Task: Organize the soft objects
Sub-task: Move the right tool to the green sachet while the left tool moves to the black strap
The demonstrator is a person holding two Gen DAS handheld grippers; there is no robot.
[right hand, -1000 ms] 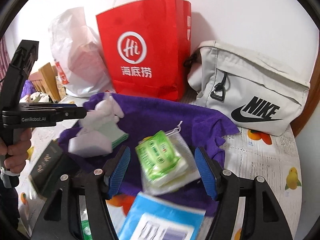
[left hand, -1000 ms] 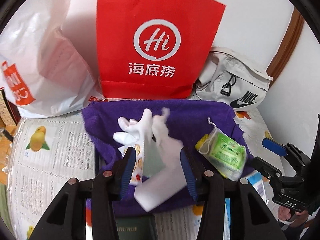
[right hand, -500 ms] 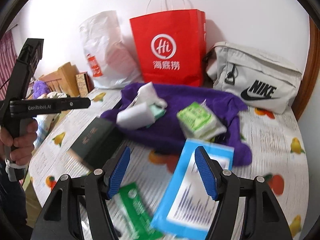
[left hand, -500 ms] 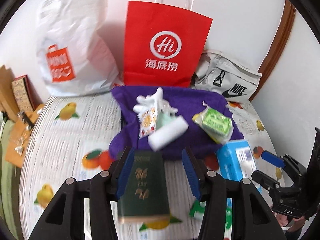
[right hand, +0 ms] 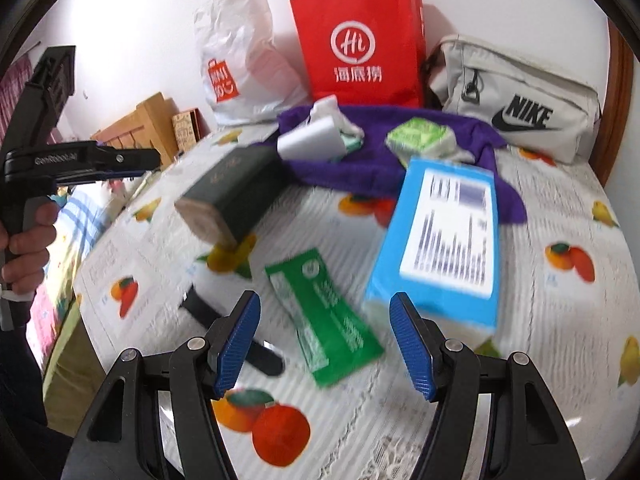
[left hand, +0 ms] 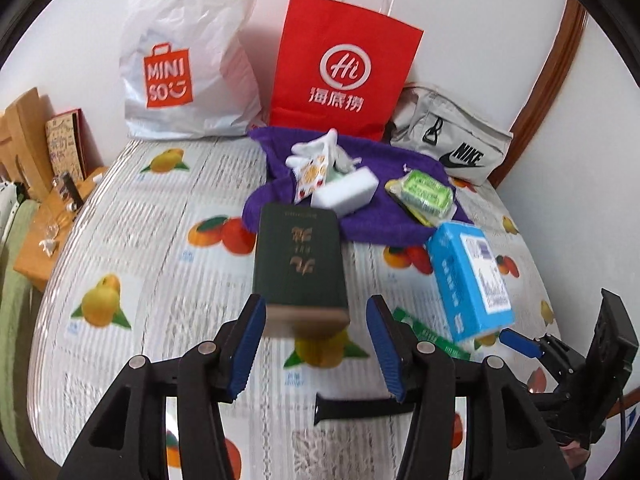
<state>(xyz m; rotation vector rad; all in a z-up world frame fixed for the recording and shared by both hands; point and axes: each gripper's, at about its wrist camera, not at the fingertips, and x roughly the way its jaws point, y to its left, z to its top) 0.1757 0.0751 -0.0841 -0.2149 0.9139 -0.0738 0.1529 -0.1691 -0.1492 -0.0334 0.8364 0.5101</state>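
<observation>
- Currently both tongs stand apart and hold nothing: the left tongs [left hand: 316, 344] hang at the bottom centre of the left view with a gap to the dark green book [left hand: 300, 258] on the right side, and the right tongs [right hand: 324, 344] sit at the bottom centre of the right view, over the green sachet [right hand: 324, 320].
- Soft things lie gathered on the purple towel [left hand: 372, 224], centre of the left view: a white sponge block [left hand: 346, 194], a patterned tissue pack [left hand: 310, 174] and a green packet in a mesh pouch [left hand: 426, 194]. The blue tissue pack [right hand: 440, 240] lies just off the towel, its corner over the cloth's edge.
- Risk: the left tongs are lined up with the book, a hard item; closing there would sort the wrong thing.
- Risk: the flat sachet on the fruit-print surface [left hand: 140, 240] gives little to bite; the pads may slide over it or pinch the covering.
- Risk: the blue pack is wide; a grip at its corner could let it swing and knock the pouch.
- Risk: both frames are blurred, so aim may be off.
</observation>
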